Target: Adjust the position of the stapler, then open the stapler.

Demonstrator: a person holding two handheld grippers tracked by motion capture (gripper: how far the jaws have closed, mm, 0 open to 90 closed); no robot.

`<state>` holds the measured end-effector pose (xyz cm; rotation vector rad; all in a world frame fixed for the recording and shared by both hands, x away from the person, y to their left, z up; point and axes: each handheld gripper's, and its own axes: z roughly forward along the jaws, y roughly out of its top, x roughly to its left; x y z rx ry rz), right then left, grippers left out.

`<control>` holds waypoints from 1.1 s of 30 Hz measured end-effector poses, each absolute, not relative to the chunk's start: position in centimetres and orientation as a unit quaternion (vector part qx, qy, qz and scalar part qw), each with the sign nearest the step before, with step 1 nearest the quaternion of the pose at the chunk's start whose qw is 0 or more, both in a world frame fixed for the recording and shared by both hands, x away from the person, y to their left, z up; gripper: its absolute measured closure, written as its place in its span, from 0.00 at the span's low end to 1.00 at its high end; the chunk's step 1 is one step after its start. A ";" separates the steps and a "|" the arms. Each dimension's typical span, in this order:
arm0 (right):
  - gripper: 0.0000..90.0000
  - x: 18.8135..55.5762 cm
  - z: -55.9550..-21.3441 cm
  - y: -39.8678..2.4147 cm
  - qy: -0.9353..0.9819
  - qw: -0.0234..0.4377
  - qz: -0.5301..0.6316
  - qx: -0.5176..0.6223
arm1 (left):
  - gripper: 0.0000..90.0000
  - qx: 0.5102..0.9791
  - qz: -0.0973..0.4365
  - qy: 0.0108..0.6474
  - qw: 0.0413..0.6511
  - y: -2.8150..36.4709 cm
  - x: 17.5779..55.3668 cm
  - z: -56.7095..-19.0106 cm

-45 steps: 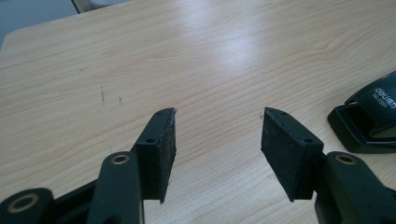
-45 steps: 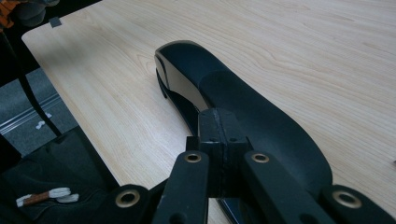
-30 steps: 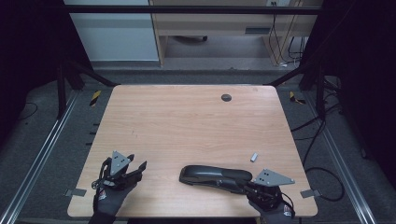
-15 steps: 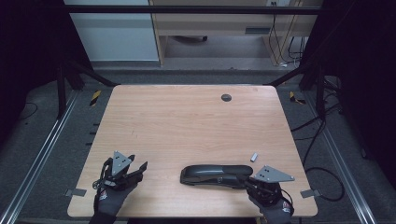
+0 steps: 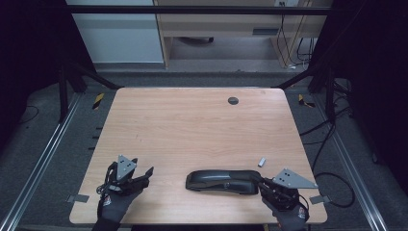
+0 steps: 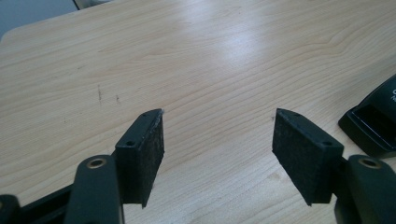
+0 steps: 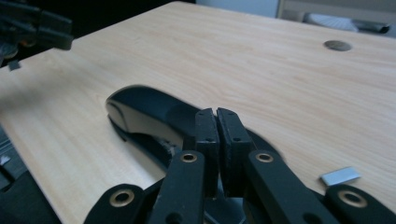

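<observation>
A black stapler (image 5: 221,180) lies lengthwise near the table's front edge, its far end showing in the left gripper view (image 6: 373,116). My right gripper (image 5: 262,183) sits at the stapler's right end. Its pads (image 7: 217,114) stand together over the stapler's rear (image 7: 144,112) with only a hairline slit. They have just been opening slightly, with nothing between them. My left gripper (image 5: 146,173) rests at the front left, apart from the stapler. Its jaws (image 6: 217,121) have just been opening and stand wide over bare wood.
A small silver staple strip (image 5: 262,161) lies on the wooden table (image 5: 192,130) just beyond my right gripper, and is also visible in the right gripper view (image 7: 341,176). A round dark grommet (image 5: 233,100) sits near the far edge. Black frame rails flank the table.
The left gripper's jaws have spread wider. The right gripper and the stapler have hardly shifted.
</observation>
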<state>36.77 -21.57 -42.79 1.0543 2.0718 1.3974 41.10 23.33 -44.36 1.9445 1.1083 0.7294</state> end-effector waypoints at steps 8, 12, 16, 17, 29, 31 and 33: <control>0.85 37.1 -42.4 -24.3 0.697 0.264 0.511 0.428 | 0.35 0.765 0.277 0.430 0.392 22.9 41.0 -44.1; 0.81 37.7 -43.2 -25.5 0.687 0.274 0.495 0.456 | 0.35 0.766 0.272 0.425 0.397 22.7 40.8 -43.9; 0.77 38.2 -44.4 -26.3 0.689 0.276 0.475 0.473 | 0.35 0.768 0.272 0.415 0.404 22.3 40.4 -43.3; 0.77 38.3 -44.7 -26.4 0.692 0.277 0.466 0.477 | 0.35 0.769 0.273 0.413 0.404 22.2 40.3 -43.2; 0.75 38.9 -46.6 -26.6 0.715 0.264 0.430 0.484 | 0.34 0.779 0.281 0.377 0.415 20.2 39.3 -41.5; 0.75 38.8 -46.6 -26.4 0.717 0.260 0.430 0.483 | 0.34 0.782 0.278 0.371 0.416 20.0 39.2 -41.3; 0.75 38.8 -46.8 -26.3 0.722 0.261 0.428 0.478 | 0.34 0.785 0.275 0.367 0.416 19.7 39.1 -41.2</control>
